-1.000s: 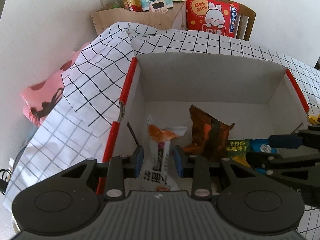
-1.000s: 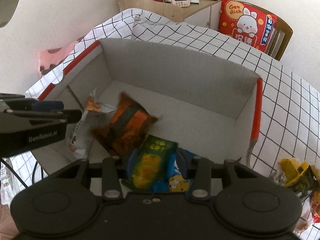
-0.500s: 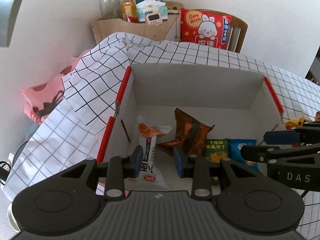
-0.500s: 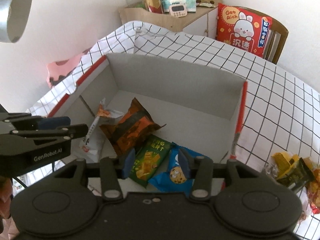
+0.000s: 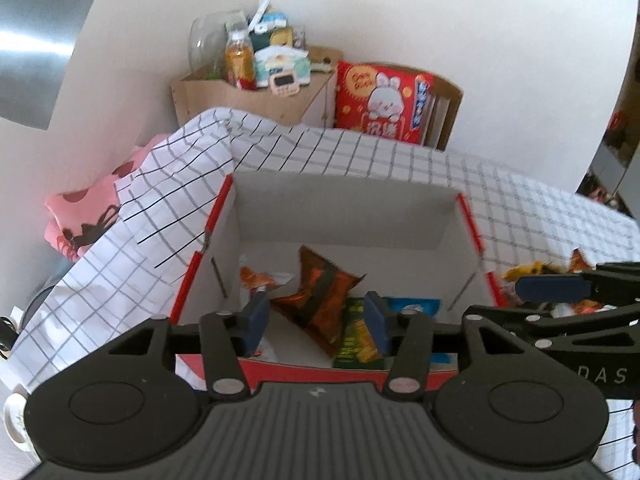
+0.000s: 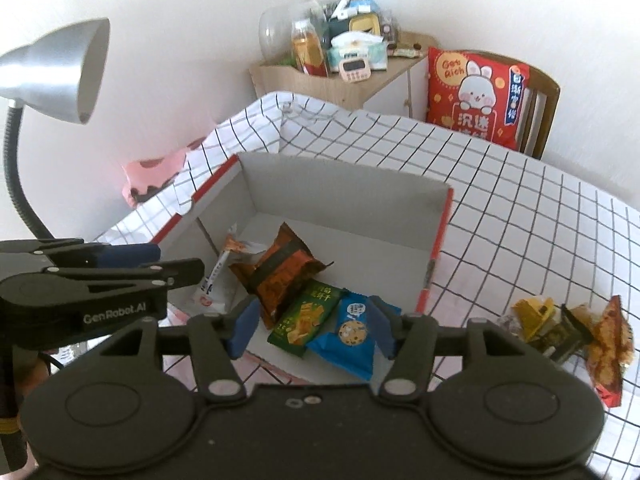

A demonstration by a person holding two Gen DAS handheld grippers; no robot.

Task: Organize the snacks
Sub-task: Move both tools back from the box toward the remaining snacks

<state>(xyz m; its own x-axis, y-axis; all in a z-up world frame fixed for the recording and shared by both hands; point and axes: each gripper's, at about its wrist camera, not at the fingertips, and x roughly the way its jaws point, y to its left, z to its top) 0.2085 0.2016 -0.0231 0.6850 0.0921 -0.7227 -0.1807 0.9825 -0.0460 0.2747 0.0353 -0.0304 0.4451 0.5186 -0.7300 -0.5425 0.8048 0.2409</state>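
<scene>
1. Left wrist view: the left gripper [image 5: 316, 318] hangs above the near rim of a white cardboard box with red edges [image 5: 344, 208], its blue-padded jaws spread apart with nothing between them.
2. On the box floor lie a white stick-shaped packet with an orange top [image 5: 256, 280], an orange-brown crinkled snack bag [image 5: 320, 300], a green snack pack [image 5: 354, 340] and a blue pack [image 5: 416, 306], side by side.
3. The right gripper [image 5: 552, 288] shows side-on at the right edge, above loose snacks [image 5: 528, 270] lying on the black-grid white tablecloth [image 5: 400, 160].
4. Right wrist view: the right gripper [image 6: 310, 328] hovers over the box's near right corner, jaws wide and empty.
5. The green pack [image 6: 306, 314] and the blue cookie pack [image 6: 354, 334] lie just beneath it, touching each other; the orange-brown bag [image 6: 280, 270] overlaps the green one, the white packet [image 6: 218, 272] further left.
6. A small heap of yellow and orange snack bags [image 6: 568, 328] sits on the cloth outside the box [image 6: 344, 196], to its right.
7. The left gripper [image 6: 172, 264] enters from the left; a silver gooseneck lamp [image 6: 60, 68] stands above it.
</scene>
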